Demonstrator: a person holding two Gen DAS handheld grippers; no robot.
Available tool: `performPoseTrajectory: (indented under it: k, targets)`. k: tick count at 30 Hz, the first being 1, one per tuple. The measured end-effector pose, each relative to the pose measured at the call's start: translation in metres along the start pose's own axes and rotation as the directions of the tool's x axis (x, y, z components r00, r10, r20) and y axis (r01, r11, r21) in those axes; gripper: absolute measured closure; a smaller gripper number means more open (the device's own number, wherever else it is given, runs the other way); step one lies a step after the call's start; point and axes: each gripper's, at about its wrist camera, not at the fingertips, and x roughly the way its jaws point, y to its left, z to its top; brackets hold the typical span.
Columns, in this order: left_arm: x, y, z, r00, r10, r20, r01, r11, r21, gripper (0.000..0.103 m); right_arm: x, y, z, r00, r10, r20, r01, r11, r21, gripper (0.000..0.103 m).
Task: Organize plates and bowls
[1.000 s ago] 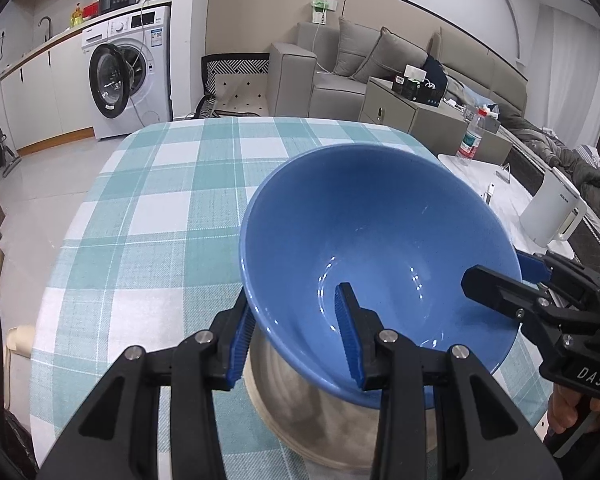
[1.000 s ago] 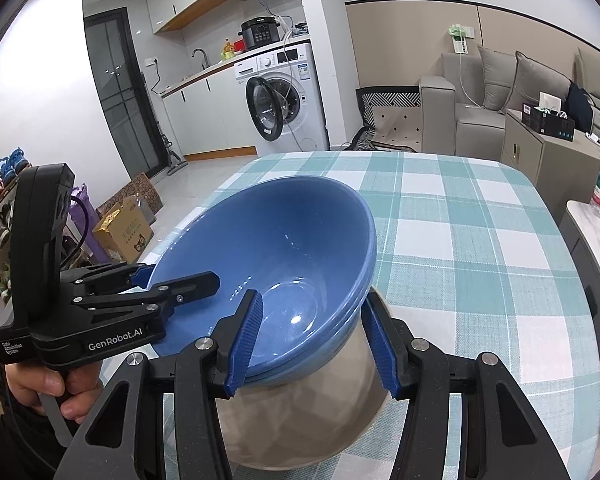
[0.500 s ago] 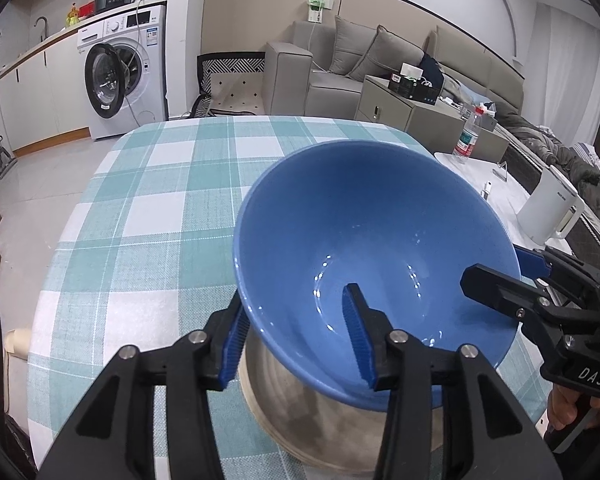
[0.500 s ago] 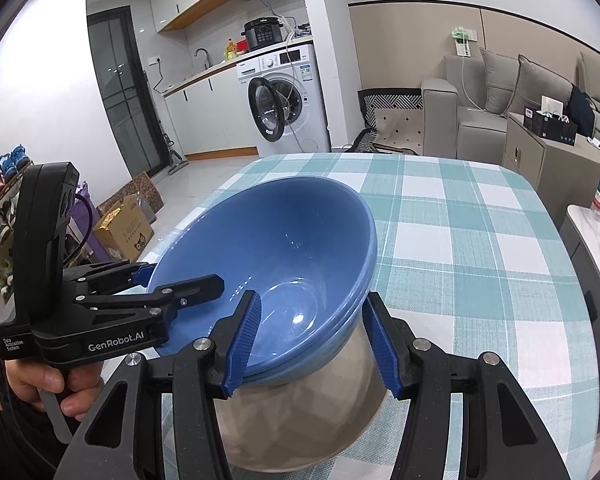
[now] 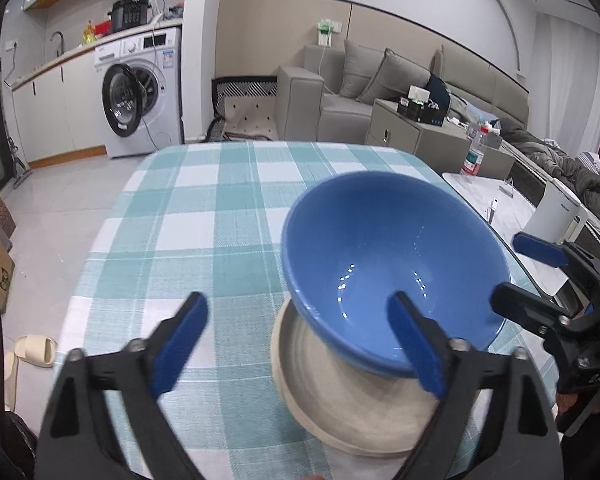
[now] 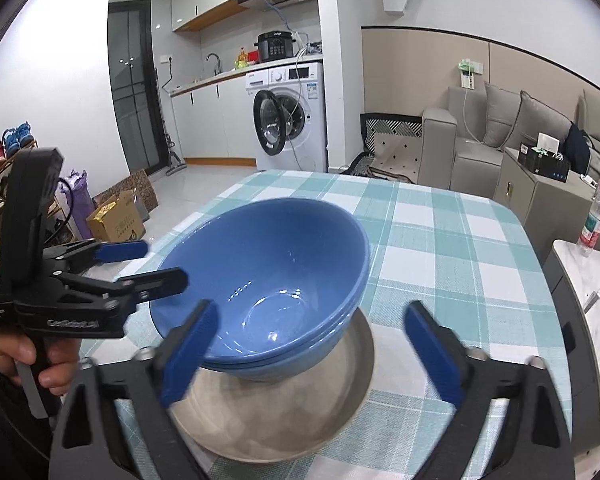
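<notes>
1. The blue bowl [image 5: 392, 264] sits on a beige plate [image 5: 352, 412], tilted, on the worktop [image 5: 204, 216] with a green and white checked cloth.
2. In the right wrist view, two rim lines show on the blue bowl [image 6: 268, 276], so it looks like two bowls stacked one in the other. The plate [image 6: 300, 428] lies under them near the front edge of the worktop [image 6: 452, 248].
3. The left hand-held gripper [image 5: 300, 344] has its jaws spread wide. One blue finger stands over the cloth, left of the bowl; the other is in front of the bowl's near rim. I cannot tell if this finger touches the bowl.
4. The right hand-held gripper [image 6: 320, 352] is also wide. Its two fingers stand on either side of the bowl and the plate, apart from both.
5. Each hand-held gripper shows in the other's view: the left one [image 6: 140, 264] at the left side of the bowl, the right one [image 5: 532, 276] at the right side. Neither one closes on the bowl.
6. A washing machine [image 6: 288, 116] with its door open stands behind the worktop, and a grey sofa [image 5: 364, 92] is at the right.
</notes>
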Motion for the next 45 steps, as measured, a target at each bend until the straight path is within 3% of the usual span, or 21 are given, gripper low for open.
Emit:
performPoseTrajectory:
  k: [10,16,30,45]
  targets:
    - [-0.024,0.006,-0.013,0.994,0.027,0.103,-0.03,0.999,0.028,0.0,-0.014,-0.01,-0.015,0.999,0.005,0.053,-0.005,1.0,-0.01,0.001]
    - [-0.025,0.005,-0.028,0.992,0.05,0.113,-0.056,0.997,0.053,0.0,-0.014,-0.016,-0.026,0.999,0.018,0.05,-0.018,1.0,0.001,0.001]
    - [-0.024,0.016,-0.046,0.983,0.054,0.176,-0.056,0.998,0.006,0.0,-0.019,-0.021,-0.047,0.996,0.033,0.081,-0.033,0.999,-0.002,0.001]
    - [-0.022,0.003,-0.054,0.968,0.051,0.245,-0.069,0.995,0.066,0.0,-0.012,-0.02,-0.063,0.993,0.054,0.108,-0.052,0.998,-0.026,0.001]
